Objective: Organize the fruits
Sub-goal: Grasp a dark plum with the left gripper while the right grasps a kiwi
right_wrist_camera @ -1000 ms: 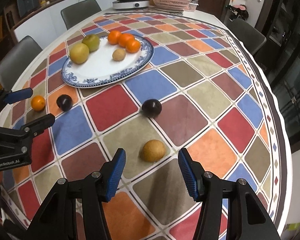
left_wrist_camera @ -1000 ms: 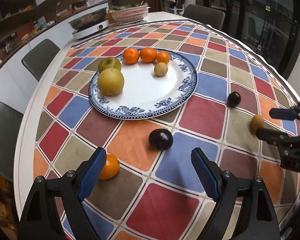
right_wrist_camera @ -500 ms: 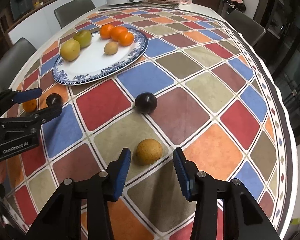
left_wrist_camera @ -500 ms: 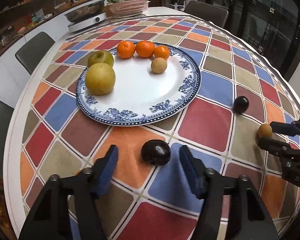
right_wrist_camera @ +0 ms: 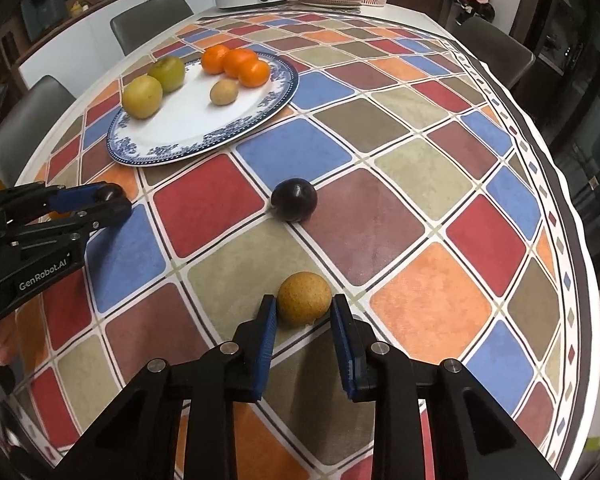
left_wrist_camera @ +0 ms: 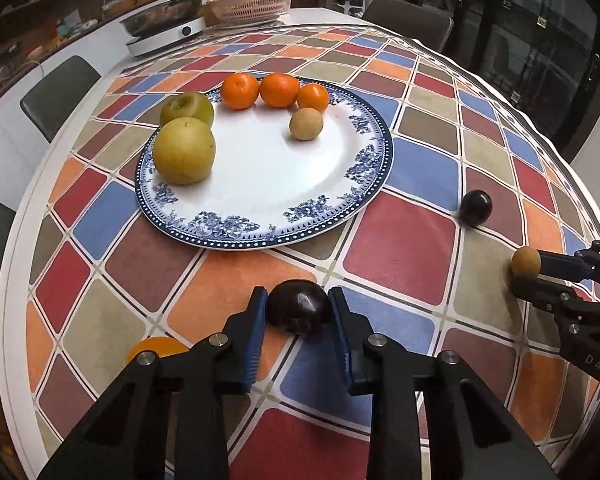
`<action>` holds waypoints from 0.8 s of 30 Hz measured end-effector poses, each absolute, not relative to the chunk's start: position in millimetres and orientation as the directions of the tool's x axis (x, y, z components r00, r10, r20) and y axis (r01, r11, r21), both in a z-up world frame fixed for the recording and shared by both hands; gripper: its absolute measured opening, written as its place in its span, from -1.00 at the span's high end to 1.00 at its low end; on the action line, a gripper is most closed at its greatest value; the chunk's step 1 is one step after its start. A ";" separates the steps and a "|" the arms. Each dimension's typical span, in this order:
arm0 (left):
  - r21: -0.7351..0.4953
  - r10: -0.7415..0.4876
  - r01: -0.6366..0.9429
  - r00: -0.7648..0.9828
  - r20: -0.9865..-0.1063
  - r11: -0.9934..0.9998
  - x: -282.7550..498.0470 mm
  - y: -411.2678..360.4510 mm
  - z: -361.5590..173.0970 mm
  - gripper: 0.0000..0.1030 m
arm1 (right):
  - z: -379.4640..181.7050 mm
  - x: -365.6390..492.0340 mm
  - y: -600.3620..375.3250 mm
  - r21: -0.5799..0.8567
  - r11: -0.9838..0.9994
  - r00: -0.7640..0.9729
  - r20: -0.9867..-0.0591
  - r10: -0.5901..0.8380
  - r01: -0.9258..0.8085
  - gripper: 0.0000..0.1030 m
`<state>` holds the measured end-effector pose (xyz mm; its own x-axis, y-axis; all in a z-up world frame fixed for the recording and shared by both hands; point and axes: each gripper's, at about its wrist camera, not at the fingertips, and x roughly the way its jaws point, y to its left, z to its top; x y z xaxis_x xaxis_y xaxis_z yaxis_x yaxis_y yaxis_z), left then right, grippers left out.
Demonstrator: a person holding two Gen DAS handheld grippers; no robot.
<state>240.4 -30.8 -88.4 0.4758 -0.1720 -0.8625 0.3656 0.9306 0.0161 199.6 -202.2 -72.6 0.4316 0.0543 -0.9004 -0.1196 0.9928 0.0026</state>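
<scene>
My left gripper (left_wrist_camera: pixel 299 309) is closing on a dark plum (left_wrist_camera: pixel 299 312) on the chequered tablecloth, with both blue pads pressing its sides. My right gripper (right_wrist_camera: pixel 304 309) is closing on a round brown fruit (right_wrist_camera: pixel 304 298), pads touching it on both sides. A second dark plum (right_wrist_camera: pixel 294 200) lies loose between the grippers and the blue-rimmed plate (left_wrist_camera: pixel 260 238). The plate holds two yellow-green fruits, three oranges (left_wrist_camera: pixel 278 90) and a small brown fruit (left_wrist_camera: pixel 306 124). A loose orange (left_wrist_camera: pixel 156 347) sits half hidden behind my left finger.
An induction cooker with a pan (left_wrist_camera: pixel 164 34) and a pink basket (left_wrist_camera: pixel 252 8) stand at the table's far end. Grey chairs (left_wrist_camera: pixel 60 88) ring the round table. The table edge (right_wrist_camera: pixel 580 240) curves close on the right. A hand (right_wrist_camera: pixel 0 346) holds the left gripper.
Both grippers narrowed from wide apart until their pads met fruit. The left one came forward and down around the plum; the right one stayed around the brown fruit.
</scene>
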 end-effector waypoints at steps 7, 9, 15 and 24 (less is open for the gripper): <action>0.012 -0.178 0.366 0.482 -0.858 0.930 238.1 -31.1 -85.1 0.41 | -71.0 198.8 -203.2 0.007 0.993 0.438 -0.897 0.060 -0.121 0.45; 0.014 -0.178 0.365 0.488 -0.855 0.931 236.9 -31.3 -82.6 0.41 | -70.0 198.4 -203.9 0.010 0.993 0.441 -0.896 0.063 -0.120 0.45; 0.012 -0.184 0.361 0.503 -0.844 0.932 232.1 -30.9 -73.2 0.41 | -63.9 195.7 -203.8 -0.007 0.992 0.465 -0.884 0.054 -0.127 0.45; 0.016 -0.195 0.353 0.551 -0.811 0.935 219.9 -30.2 -46.7 0.41 | -43.0 190.3 -203.6 -0.003 0.988 0.520 -0.851 0.077 -0.151 0.45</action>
